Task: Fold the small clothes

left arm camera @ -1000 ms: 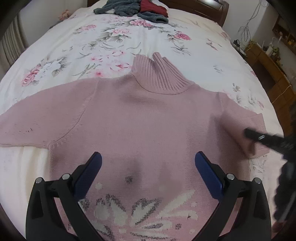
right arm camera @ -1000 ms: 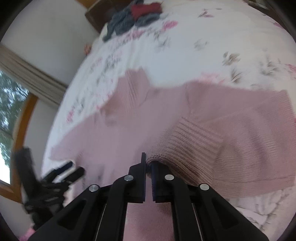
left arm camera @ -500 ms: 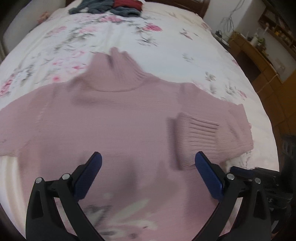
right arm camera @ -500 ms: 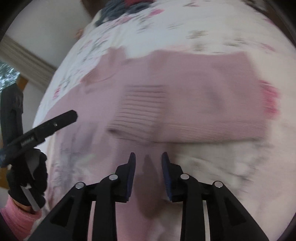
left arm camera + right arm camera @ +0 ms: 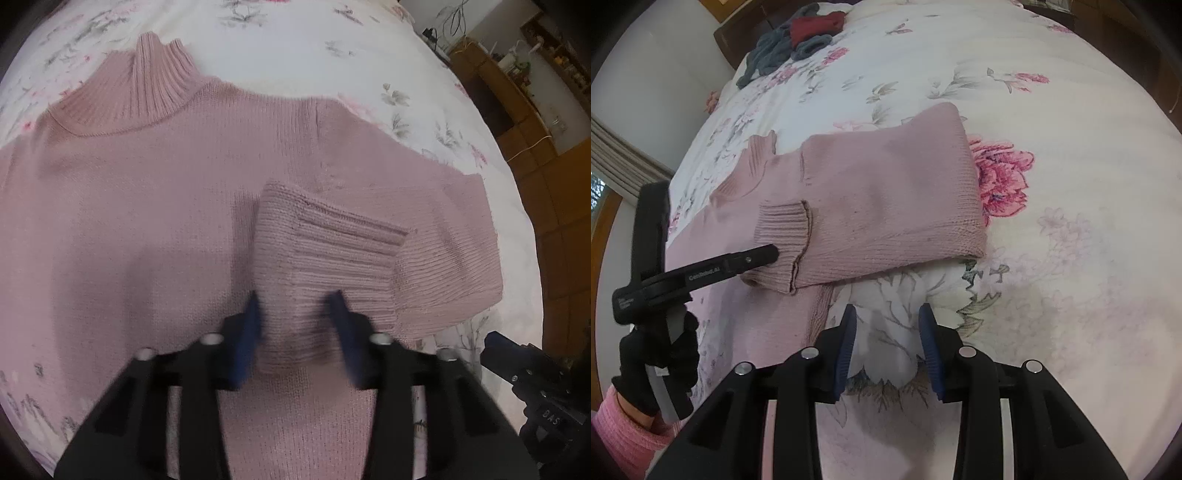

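Spreading across the flowered white bedsheet [image 5: 1052, 92], the pink knitted turtleneck sweater [image 5: 129, 206] fills mid-frame, its sleeve [image 5: 886, 199] folded across. The ribbed cuff [image 5: 325, 258] sits between the left gripper [image 5: 295, 325]'s blurred fingers, seemingly unclenched; the right gripper [image 5: 886, 343] hangs released, farther off.

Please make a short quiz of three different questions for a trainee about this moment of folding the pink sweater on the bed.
1. True or false: the ribbed cuff of the pink knitted turtleneck sweater lies folded over the sweater's body.
2. Multiple choice: the right tongs are (A) shut on the cuff, (B) open over the white floral bedsheet, (C) shut on the collar.
3. Fill in: the left tongs have one finger on each side of the sweater's ____.

Key: 1 true; 2 B; 3 cuff.
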Action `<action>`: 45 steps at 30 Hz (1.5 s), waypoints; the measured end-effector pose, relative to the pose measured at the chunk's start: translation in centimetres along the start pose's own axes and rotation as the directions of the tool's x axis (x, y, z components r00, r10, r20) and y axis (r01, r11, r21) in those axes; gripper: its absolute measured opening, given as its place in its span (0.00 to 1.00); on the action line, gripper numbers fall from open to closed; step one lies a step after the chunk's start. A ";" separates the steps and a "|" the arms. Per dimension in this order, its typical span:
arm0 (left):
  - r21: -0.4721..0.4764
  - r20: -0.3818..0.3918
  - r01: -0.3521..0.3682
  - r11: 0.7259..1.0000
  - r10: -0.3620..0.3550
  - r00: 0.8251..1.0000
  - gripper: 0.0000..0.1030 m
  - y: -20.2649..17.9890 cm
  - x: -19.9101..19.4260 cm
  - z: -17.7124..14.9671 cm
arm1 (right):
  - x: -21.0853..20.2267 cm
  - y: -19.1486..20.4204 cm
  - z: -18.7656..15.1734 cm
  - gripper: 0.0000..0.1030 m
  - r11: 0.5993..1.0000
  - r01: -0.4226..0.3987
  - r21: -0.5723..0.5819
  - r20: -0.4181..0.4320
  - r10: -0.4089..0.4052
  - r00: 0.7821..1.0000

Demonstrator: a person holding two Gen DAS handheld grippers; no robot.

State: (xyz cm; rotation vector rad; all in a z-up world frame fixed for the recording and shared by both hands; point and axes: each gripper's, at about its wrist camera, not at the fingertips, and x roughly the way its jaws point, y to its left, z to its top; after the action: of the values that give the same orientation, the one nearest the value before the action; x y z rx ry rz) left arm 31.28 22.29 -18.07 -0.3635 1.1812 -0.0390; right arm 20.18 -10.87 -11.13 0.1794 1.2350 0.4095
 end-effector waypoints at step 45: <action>0.029 0.139 -0.235 0.972 0.229 0.963 0.49 12.6 -7.9 -0.9 | 6.7 11.5 5.3 0.33 0.997 0.013 -0.079 -0.089 -0.020 0.996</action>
State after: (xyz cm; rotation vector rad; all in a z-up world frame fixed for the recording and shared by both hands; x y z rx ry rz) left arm 25.38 35.61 -15.08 -0.1832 1.0802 0.1607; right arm 24.61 2.74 -11.25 0.0849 1.3053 0.4547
